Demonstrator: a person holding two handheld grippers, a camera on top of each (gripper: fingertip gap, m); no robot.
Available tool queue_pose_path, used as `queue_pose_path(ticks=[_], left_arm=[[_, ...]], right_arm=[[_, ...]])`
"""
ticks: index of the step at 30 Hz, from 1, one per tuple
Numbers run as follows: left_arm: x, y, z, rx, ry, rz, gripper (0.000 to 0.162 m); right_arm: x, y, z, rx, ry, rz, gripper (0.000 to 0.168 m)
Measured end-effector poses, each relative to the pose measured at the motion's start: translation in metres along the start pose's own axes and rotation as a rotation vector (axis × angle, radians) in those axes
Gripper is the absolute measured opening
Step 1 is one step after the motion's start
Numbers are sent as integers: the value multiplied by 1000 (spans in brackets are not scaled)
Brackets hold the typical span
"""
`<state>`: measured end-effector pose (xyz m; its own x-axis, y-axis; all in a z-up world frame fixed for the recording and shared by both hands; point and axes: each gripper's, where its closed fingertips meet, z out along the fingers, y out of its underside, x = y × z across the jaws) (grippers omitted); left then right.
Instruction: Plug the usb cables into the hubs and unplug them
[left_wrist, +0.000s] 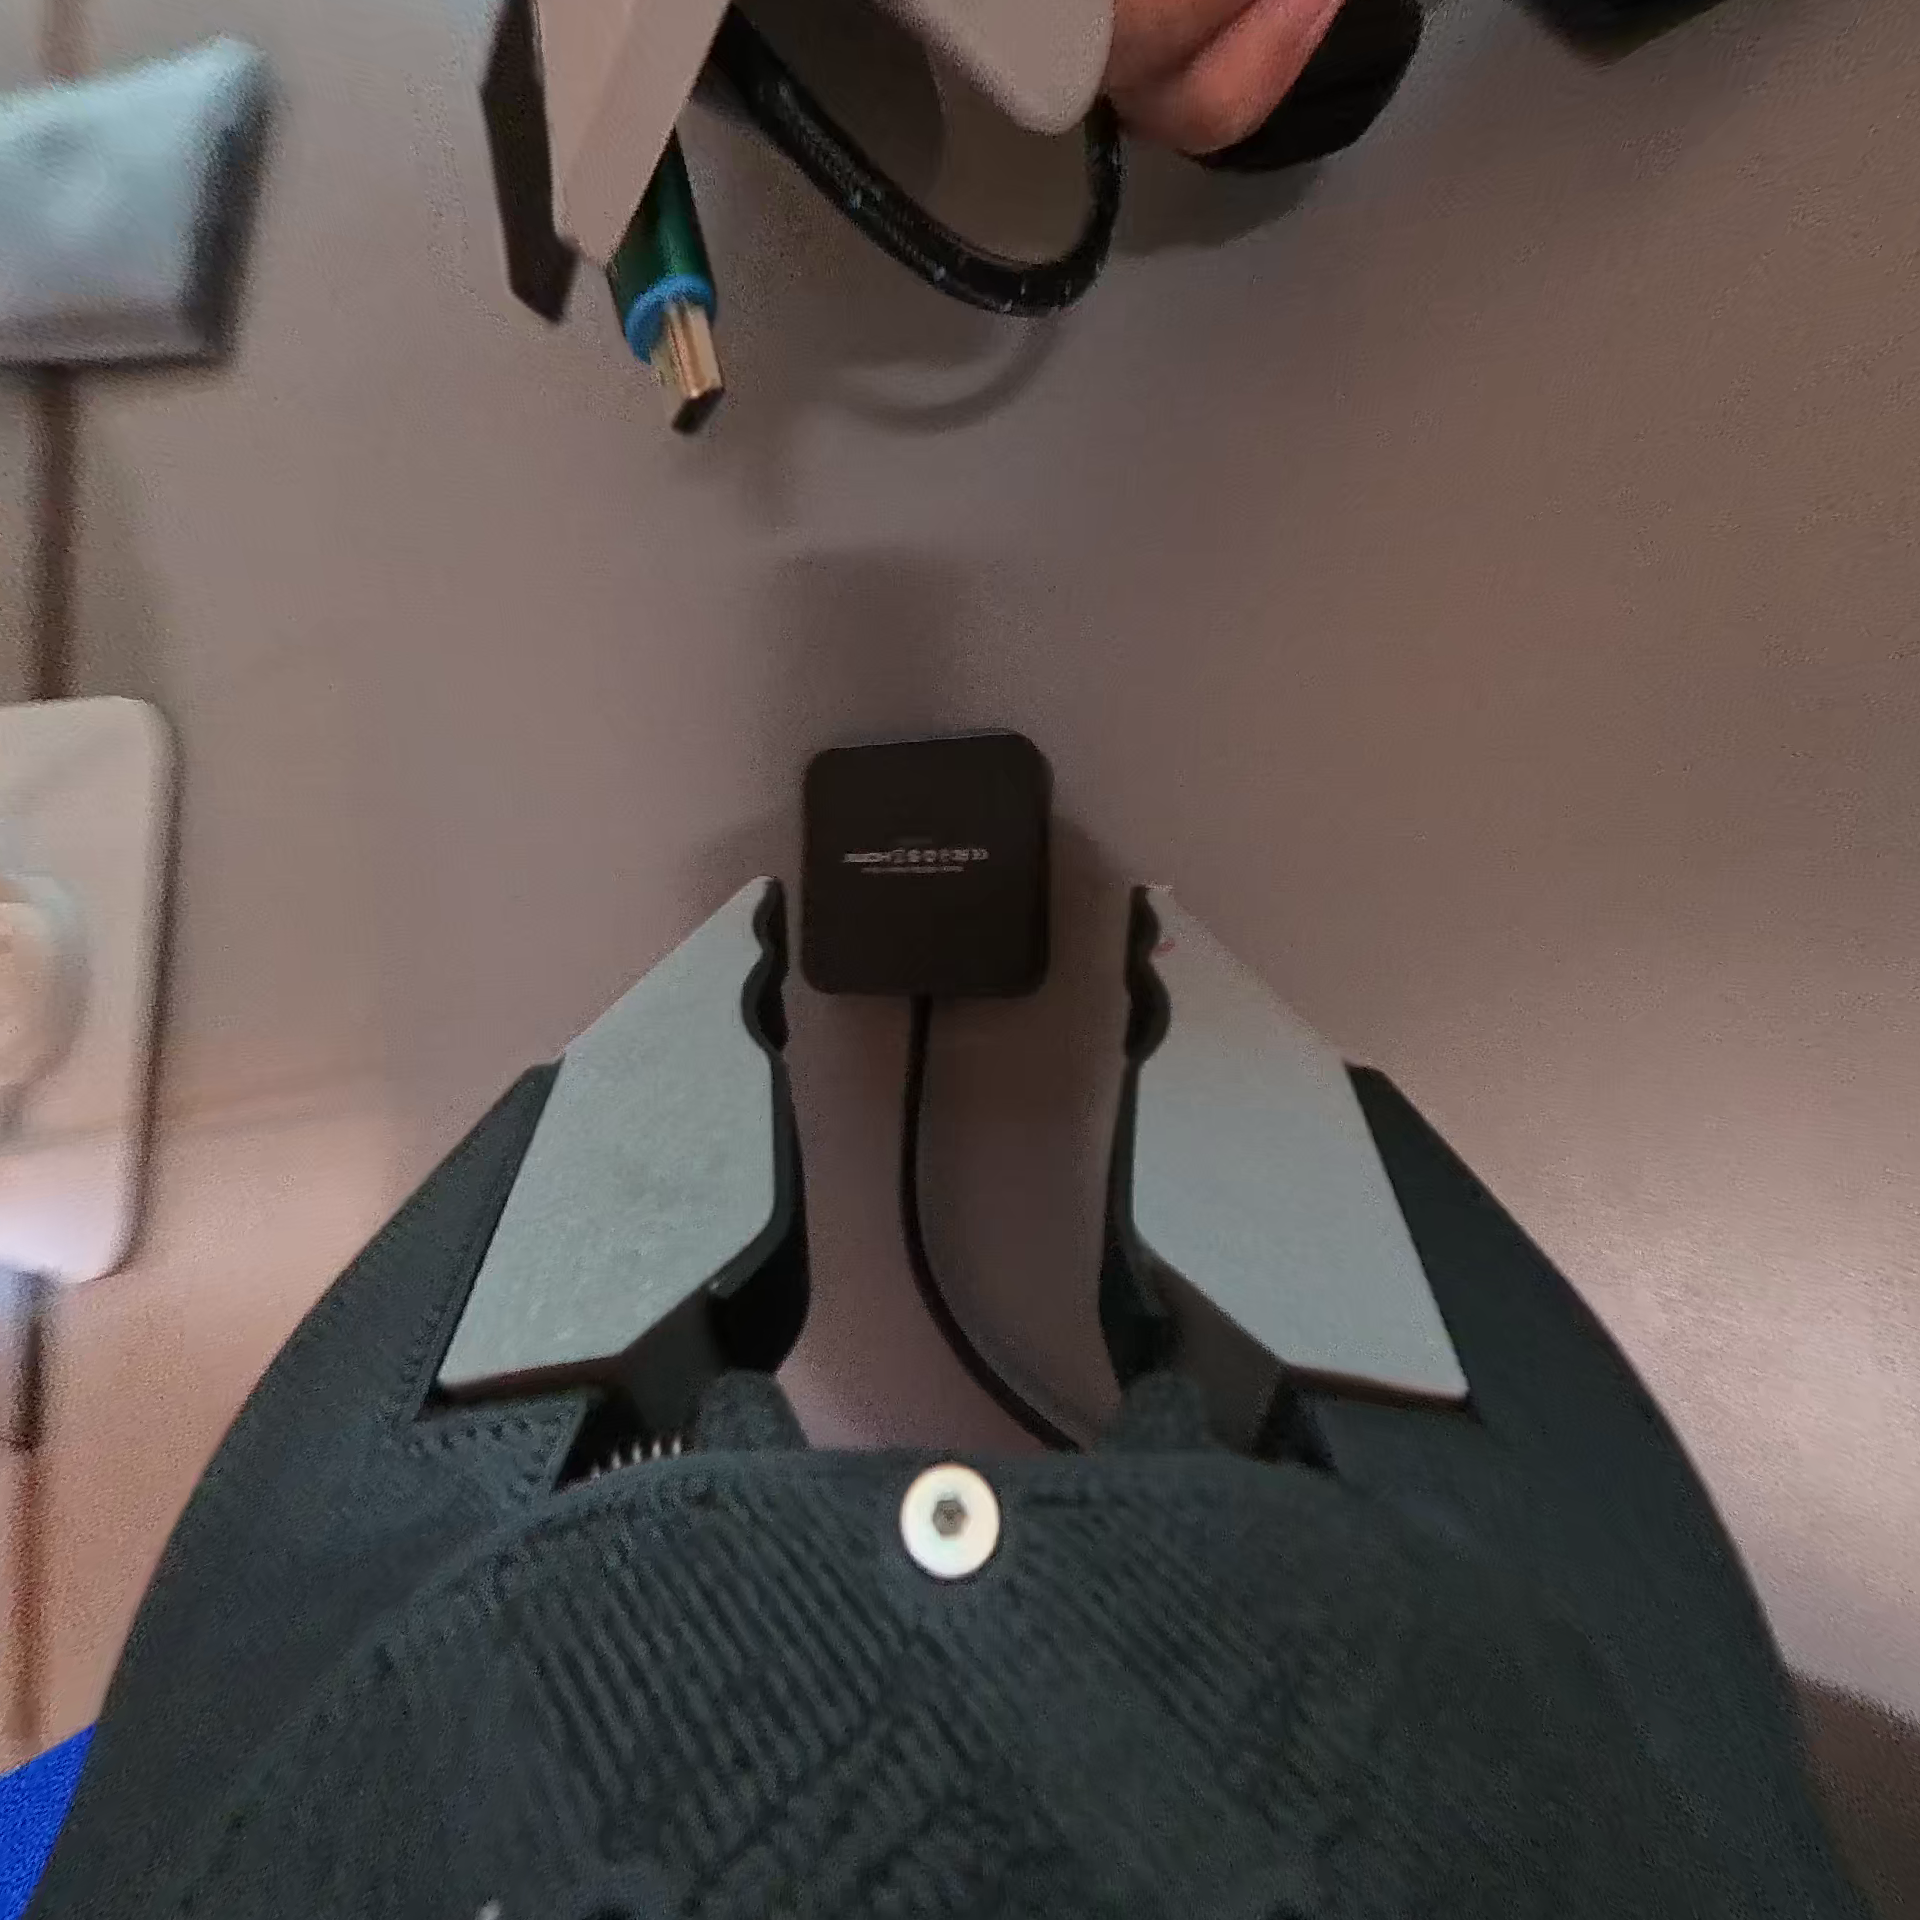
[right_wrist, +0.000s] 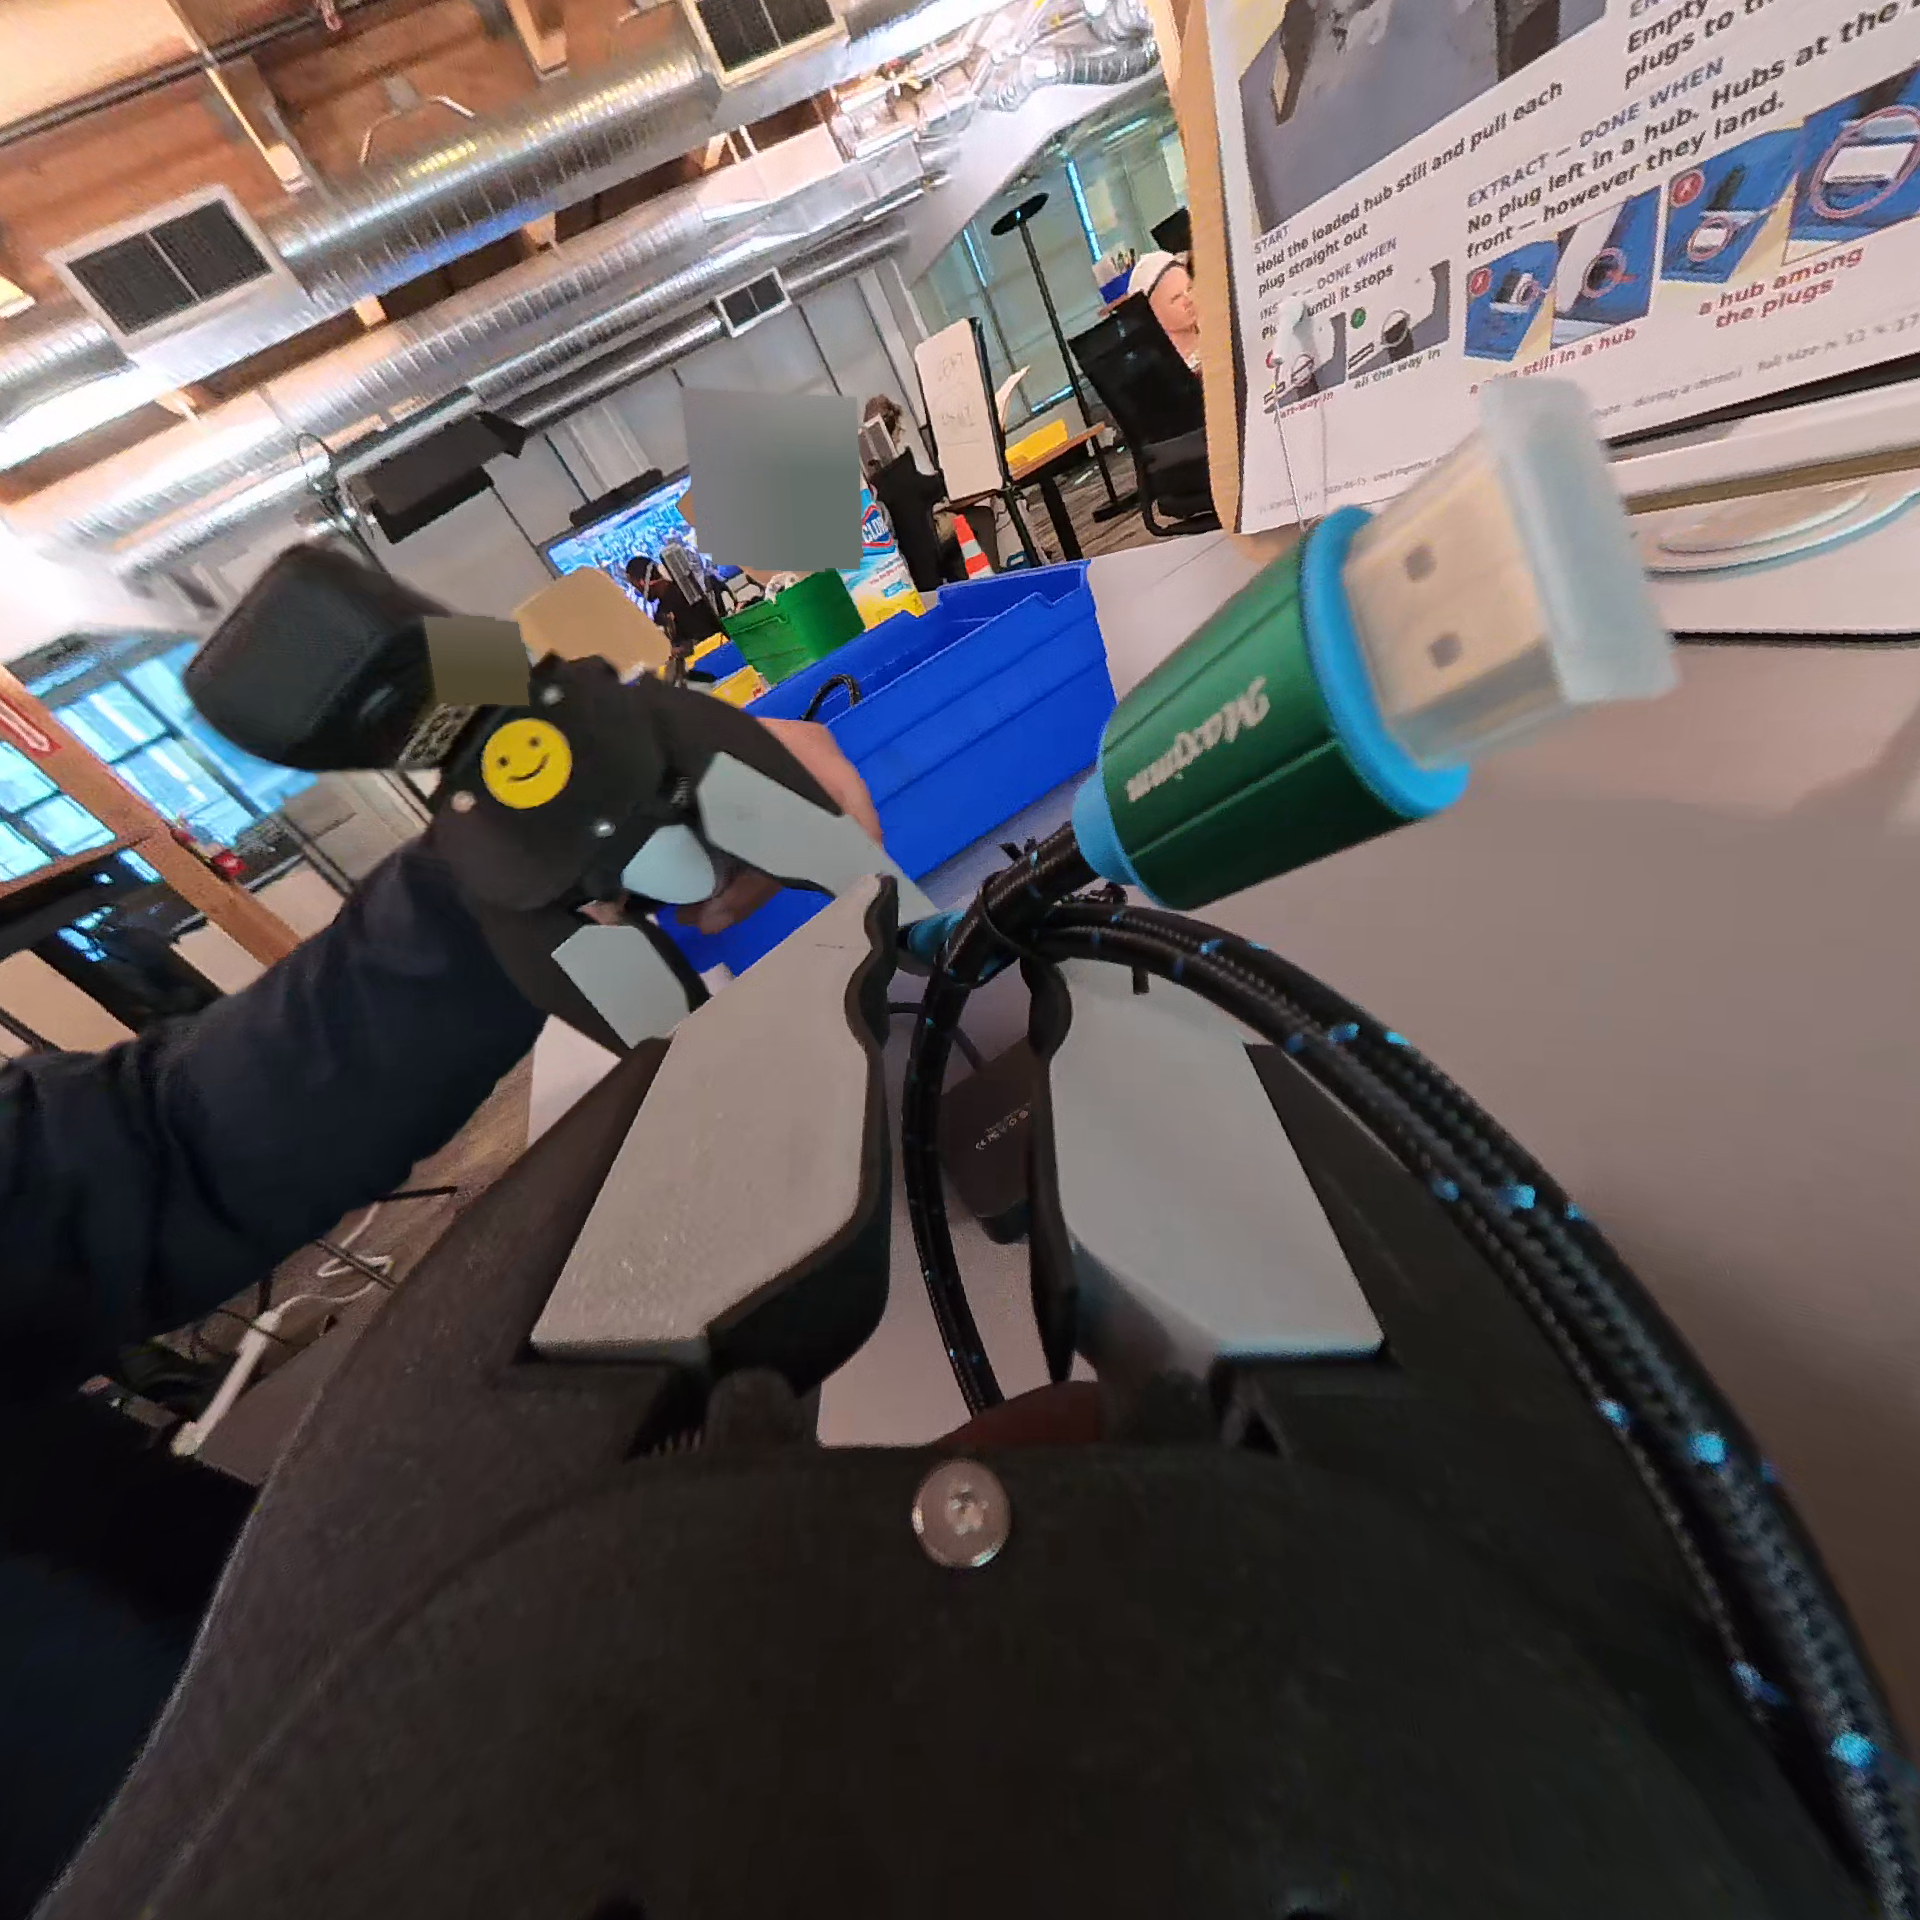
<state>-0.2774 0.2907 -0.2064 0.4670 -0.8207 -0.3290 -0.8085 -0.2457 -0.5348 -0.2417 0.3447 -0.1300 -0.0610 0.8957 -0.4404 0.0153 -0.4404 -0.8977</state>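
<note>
In the left wrist view my left gripper is open above a grey table. A small black square hub lies flat just ahead of its fingertips, not touched, and the hub's thin black lead runs back between the fingers. My right gripper is shut on a coiled black braided cable with blue flecks. The cable's green plug has a gold connector under a clear cap and sticks up to the right. The plug also shows in the left wrist view, hanging above the table beyond the hub.
Blue bins and a green bin stand behind the left gripper's fingers. A printed sheet on cardboard stands at the back right over a white tray. Blurred grey and pale objects lie at the left. Across from one pair of fingers to the other is roughly 10 cm.
</note>
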Motion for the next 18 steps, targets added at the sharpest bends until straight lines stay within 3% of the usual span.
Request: queue_pose_path(ticks=[3, 5, 9, 11, 17, 18], left_arm=[[-1, 17, 16, -140, 105, -55, 72], [-8, 32, 26, -238, 85, -52, 78], [-15, 25, 34, -177, 72, -85, 71], [-14, 23, 37, -133, 96, -119, 59], [-14, 23, 36, -19, 94, -162, 59], [-13, 22, 35, -12, 102, -177, 44]], right_arm=[[0, 0, -2, -6, 13, -35, 20], [1, 0, -3, -16, 28, -65, 21], [-1, 10, 0, -73, 47, -133, 20], [-2, 14, 2, -98, 47, -156, 20], [4, 27, 3, -180, 58, -149, 20], [12, 29, 2, -199, 95, -153, 20]])
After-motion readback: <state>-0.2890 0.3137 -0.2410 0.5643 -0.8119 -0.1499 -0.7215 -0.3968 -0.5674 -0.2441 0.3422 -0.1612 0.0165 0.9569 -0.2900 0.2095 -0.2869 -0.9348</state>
